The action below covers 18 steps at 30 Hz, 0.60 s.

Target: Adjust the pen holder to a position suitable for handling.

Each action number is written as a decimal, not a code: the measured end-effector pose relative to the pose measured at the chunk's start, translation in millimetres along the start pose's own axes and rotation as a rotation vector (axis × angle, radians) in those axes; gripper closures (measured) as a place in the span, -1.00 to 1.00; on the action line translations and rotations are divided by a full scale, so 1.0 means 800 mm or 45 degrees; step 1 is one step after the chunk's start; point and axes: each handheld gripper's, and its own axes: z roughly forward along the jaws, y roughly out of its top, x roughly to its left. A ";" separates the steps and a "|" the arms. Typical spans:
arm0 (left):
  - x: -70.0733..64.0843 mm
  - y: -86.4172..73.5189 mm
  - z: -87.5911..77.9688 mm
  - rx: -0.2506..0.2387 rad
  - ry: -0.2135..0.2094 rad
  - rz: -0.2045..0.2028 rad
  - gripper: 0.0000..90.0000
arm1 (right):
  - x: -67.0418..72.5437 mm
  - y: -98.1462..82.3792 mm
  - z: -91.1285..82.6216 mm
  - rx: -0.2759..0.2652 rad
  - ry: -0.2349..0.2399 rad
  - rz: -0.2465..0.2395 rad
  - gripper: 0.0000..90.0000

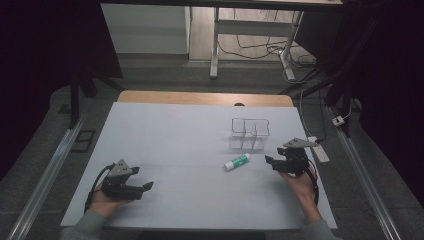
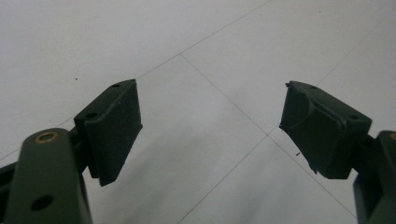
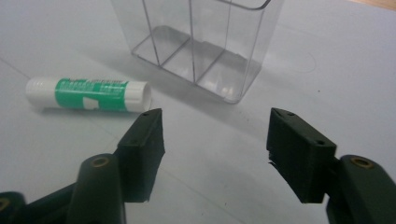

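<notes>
Beside right gripper (image 1: pixel 272 161), glue stick (image 1: pixel 237 161) (unheld), organizer (image 1: pixel 249 134) beyond

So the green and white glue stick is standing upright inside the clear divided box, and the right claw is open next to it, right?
Not quite. The glue stick lies on its side on the table, outside the clear divided box; the high view and right gripper view show it. The right claw is open beside it, holding nothing.
</notes>
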 end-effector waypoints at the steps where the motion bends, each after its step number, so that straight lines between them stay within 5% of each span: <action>1: 0.000 0.000 0.000 0.001 0.001 0.000 -0.56 | -0.002 0.002 0.002 -0.006 0.001 0.009 -0.09; 11: 0.001 -0.001 0.000 0.001 0.002 -0.005 -0.56 | -0.022 0.016 0.018 0.019 -0.065 0.097 0.50; 16: 0.001 -0.001 0.000 0.001 -0.001 0.000 -0.56 | -0.028 0.014 0.025 0.010 -0.115 0.101 0.96; 18: 0.001 0.000 0.000 0.001 0.000 0.000 -0.56 | -0.030 0.014 0.027 0.023 -0.120 0.098 0.98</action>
